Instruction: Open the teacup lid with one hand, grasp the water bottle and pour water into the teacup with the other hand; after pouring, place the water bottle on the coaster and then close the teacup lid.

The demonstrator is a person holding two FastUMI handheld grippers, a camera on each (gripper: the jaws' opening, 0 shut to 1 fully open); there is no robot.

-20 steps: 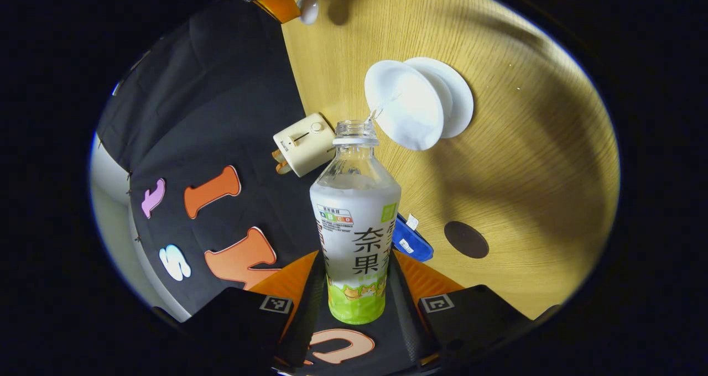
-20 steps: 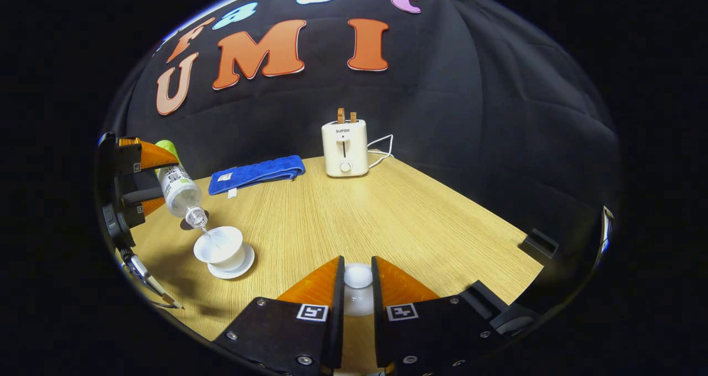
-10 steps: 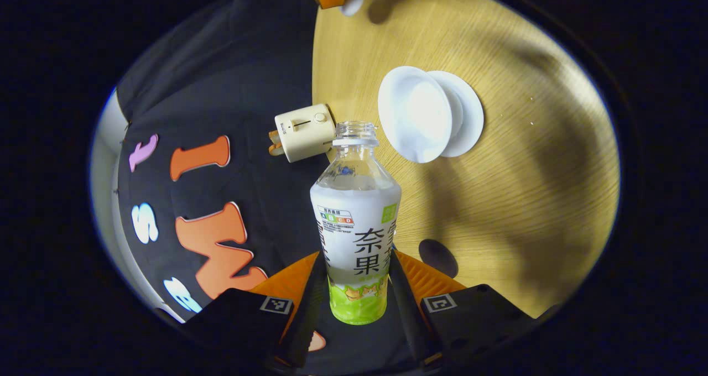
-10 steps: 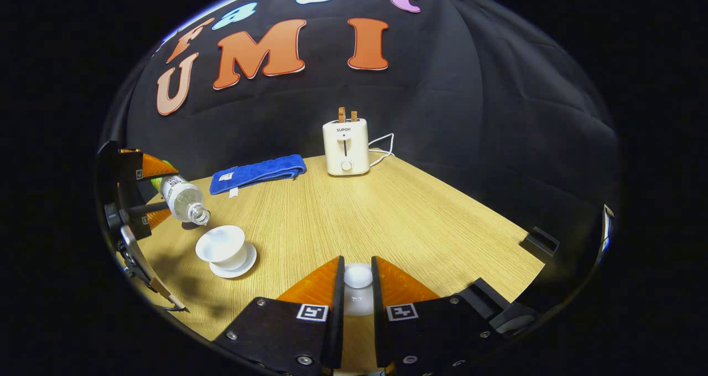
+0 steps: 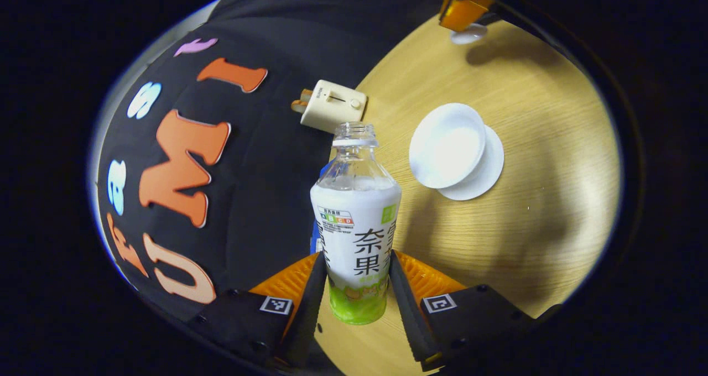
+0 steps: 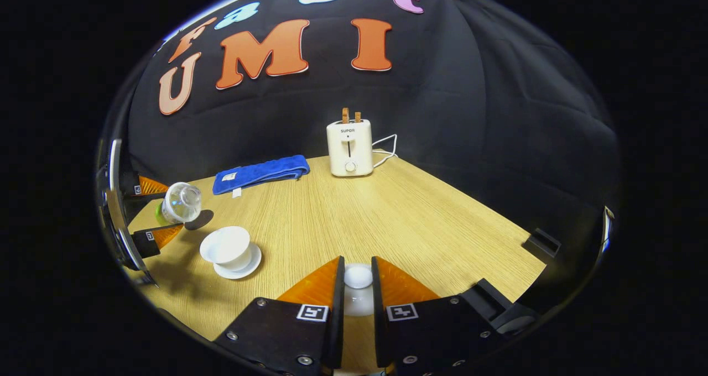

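White-labelled water bottle (image 5: 355,238) clamped, toaster (image 6: 349,147) perhaps marked SUPOR

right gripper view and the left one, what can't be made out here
- Coaster: right gripper view, mostly hidden behind the bottle.
- Lid: right gripper view, its rim is covered by the right hand-held gripper.
- Teacup: left gripper view, water level is too washed out to tell.
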